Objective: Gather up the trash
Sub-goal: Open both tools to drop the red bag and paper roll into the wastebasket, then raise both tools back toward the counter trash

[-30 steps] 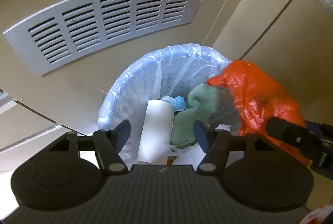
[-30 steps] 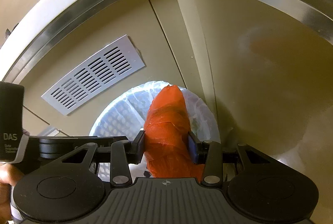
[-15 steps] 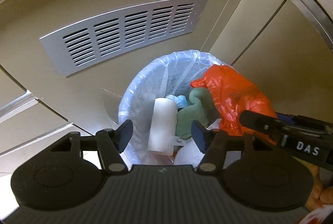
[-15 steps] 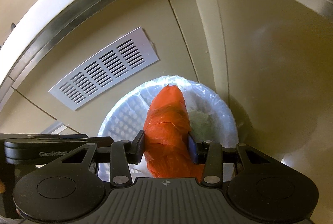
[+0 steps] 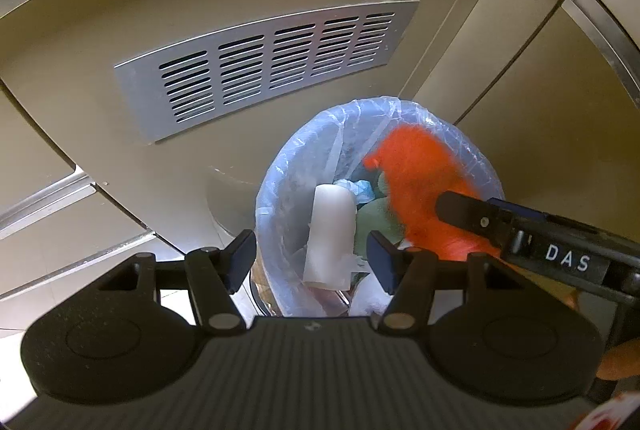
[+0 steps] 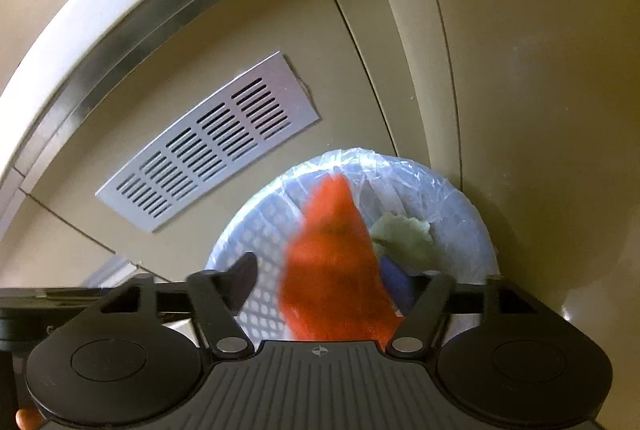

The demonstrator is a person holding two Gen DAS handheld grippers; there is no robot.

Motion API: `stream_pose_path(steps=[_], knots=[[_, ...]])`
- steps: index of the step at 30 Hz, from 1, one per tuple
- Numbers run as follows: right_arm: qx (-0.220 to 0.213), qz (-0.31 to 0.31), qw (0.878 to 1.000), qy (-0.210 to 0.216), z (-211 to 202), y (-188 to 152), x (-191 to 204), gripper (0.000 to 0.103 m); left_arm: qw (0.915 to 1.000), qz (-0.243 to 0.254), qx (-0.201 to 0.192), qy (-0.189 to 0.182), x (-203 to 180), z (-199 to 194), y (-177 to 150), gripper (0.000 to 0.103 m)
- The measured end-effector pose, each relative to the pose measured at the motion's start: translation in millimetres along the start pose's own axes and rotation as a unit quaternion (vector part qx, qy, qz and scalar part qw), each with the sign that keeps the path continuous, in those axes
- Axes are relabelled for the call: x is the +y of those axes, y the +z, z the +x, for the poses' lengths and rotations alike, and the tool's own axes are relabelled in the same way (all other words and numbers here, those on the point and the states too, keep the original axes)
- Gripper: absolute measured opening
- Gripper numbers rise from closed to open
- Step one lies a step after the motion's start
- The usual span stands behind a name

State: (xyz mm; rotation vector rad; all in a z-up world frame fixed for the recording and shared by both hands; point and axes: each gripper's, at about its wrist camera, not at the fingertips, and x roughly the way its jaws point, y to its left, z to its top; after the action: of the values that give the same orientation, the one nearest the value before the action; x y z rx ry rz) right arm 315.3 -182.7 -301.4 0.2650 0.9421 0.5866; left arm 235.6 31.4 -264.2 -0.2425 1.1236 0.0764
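We see one bin (image 5: 276, 198) with a clear liner. Our right gripper (image 6: 320, 282) has just been opening, and the one orange plastic bag (image 6: 332, 270), blurred, sits loose between its spread fingers, over the bin. Our left gripper (image 5: 310, 254) is released and empty. Inside lie one white roll (image 5: 330, 234) and one green cloth (image 5: 374, 220).

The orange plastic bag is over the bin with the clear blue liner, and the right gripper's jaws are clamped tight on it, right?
Not quite. The orange plastic bag is over the bin with the clear blue liner, but the right gripper has just been opening; the right wrist view shows its jaws spread apart, the blurred bag loose between them.
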Motion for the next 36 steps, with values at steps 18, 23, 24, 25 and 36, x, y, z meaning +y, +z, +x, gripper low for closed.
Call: stream_pose_path(steps=[18, 23, 24, 25, 36], knots=[[0.060, -0.039, 0.996, -0.047, -15, 3, 4, 0.070, 0.9999, 0.013, 0.005, -0.010, -6, -12, -7, 0.058], [0.067, -0.040, 0.996, -0.045, -29, 3, 9, 0.070, 0.9999, 0.014, 0.001, -0.008, -9, -24, -10, 0.058], [0.068, -0.040, 0.996, -0.045, -32, 4, 10, 0.070, 0.9999, 0.013, 0.000, -0.008, -9, -28, -10, 0.058], [0.068, -0.041, 0.996, -0.045, -36, 3, 12, 0.070, 0.9999, 0.014, 0.000, -0.008, -10, -31, -11, 0.058], [0.067, -0.052, 0.996, -0.017, -89, 11, 30, 0.070, 0.9998, 0.006, -0.018, 0.008, -16, -85, -18, 0.058]])
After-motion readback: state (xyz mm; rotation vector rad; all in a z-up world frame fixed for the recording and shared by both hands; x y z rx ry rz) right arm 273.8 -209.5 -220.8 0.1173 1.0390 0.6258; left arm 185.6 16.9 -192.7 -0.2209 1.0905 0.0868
